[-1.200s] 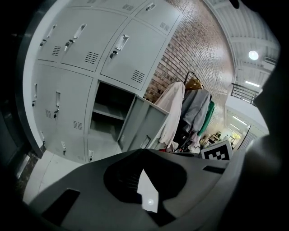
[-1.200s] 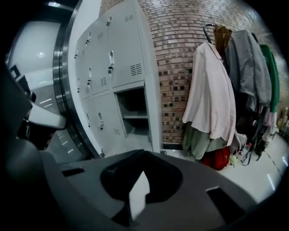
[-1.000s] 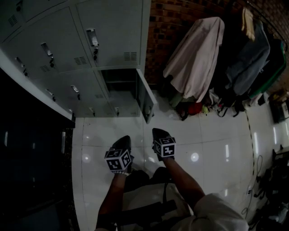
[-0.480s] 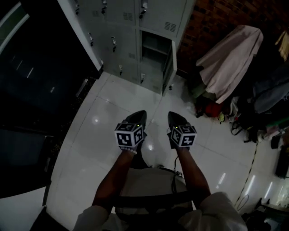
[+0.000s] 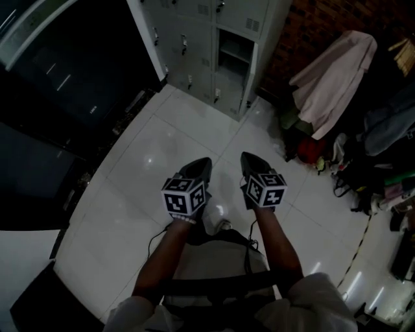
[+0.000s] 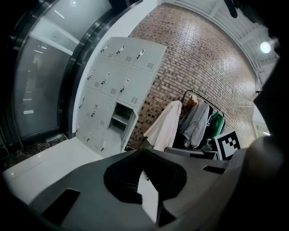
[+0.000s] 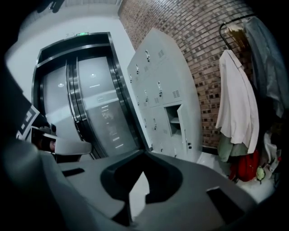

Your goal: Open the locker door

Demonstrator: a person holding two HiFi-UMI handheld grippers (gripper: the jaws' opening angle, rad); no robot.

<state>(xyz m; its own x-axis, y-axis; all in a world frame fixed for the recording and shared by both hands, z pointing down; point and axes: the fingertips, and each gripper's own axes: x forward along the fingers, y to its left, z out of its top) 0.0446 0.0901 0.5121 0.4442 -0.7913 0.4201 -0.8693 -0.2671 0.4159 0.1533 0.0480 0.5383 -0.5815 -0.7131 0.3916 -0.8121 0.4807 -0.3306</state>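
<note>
Locker door stands open, right-hand column of grey locker bank, by brick wall. Left gripper and right gripper side by side over white tiled floor, well apart from lockers. Both jaws together, empty.

This looks like a staff changing corner off a building's entrance hall. A bank of grey metal lockers, each with a small handle and vent, stands against a red brick wall, with one compartment open. Just beside it coats and a white coat hang on a rail, with bags heaped beneath. Glossy white floor tiles run up to tall dark glass doors.
</note>
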